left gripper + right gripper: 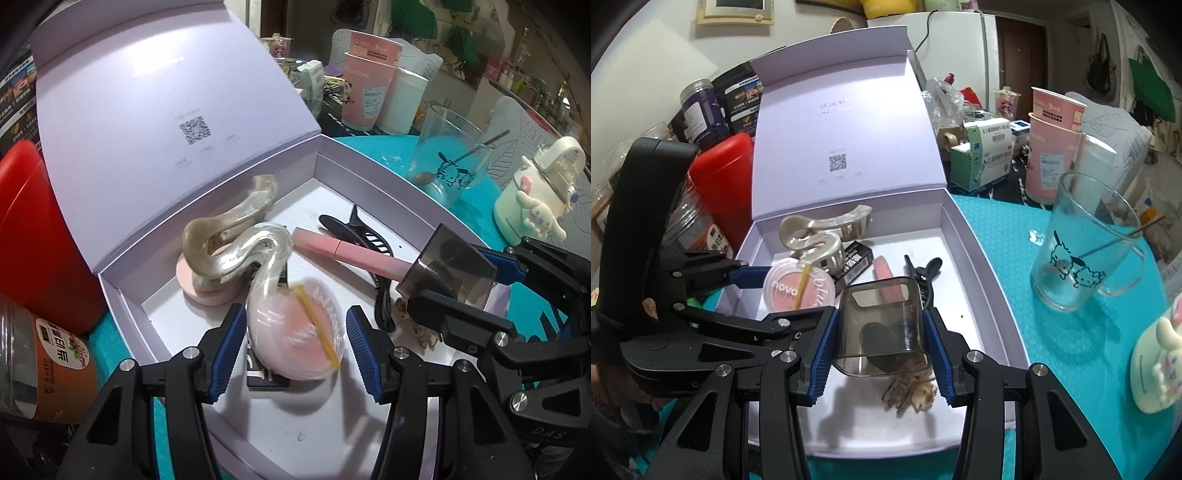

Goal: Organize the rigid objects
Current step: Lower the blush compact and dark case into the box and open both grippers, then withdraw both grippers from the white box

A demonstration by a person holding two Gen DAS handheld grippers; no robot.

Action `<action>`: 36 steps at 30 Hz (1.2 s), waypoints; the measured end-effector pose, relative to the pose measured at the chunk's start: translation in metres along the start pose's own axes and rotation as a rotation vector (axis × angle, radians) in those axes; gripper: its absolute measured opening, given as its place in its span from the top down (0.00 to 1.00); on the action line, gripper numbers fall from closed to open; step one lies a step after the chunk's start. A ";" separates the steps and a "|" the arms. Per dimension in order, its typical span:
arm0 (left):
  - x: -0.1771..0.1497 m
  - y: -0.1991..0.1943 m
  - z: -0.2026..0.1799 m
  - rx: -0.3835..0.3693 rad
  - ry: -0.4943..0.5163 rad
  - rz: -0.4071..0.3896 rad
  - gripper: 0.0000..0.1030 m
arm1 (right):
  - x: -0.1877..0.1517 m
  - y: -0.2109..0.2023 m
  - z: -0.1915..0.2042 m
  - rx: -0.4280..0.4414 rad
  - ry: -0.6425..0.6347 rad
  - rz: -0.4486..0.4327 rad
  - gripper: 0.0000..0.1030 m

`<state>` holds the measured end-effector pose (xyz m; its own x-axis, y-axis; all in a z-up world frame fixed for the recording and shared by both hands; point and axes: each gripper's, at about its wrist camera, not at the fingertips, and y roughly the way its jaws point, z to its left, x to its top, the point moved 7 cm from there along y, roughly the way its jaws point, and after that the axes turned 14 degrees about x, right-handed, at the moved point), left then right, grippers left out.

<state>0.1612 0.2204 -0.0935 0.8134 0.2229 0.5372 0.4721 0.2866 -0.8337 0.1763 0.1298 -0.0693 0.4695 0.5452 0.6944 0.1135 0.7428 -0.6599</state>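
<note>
Left tool clamped on round pink blush compact, held over the open lilac box. Right tool clamped on smoky clear case, also over the box. Box sits on teal worktop, against its far-left clutter.

Clear glass tumbler with cartoon dog print stands on teal mat, thin metal stirrer leaning inside. Behind the tumbler: stacked pink paper cups and a green-white carton. Cream character mug sits just right of the tumbler; red container well to its left.
</note>
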 end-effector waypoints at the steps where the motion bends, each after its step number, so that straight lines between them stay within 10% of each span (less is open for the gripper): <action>1: 0.000 0.002 0.001 -0.002 -0.004 0.006 0.46 | 0.000 0.001 0.000 -0.002 -0.003 0.002 0.55; 12: 0.000 0.014 0.009 0.053 -0.024 0.061 0.29 | 0.001 0.008 -0.003 -0.005 0.003 0.024 0.54; 36: 0.006 -0.038 0.020 0.052 -0.063 -0.026 0.27 | 0.015 -0.032 0.008 -0.047 -0.009 -0.040 0.38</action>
<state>0.1416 0.2295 -0.0555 0.7775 0.2728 0.5666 0.4726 0.3409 -0.8127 0.1731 0.1172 -0.0357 0.4559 0.5195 0.7227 0.1729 0.7448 -0.6445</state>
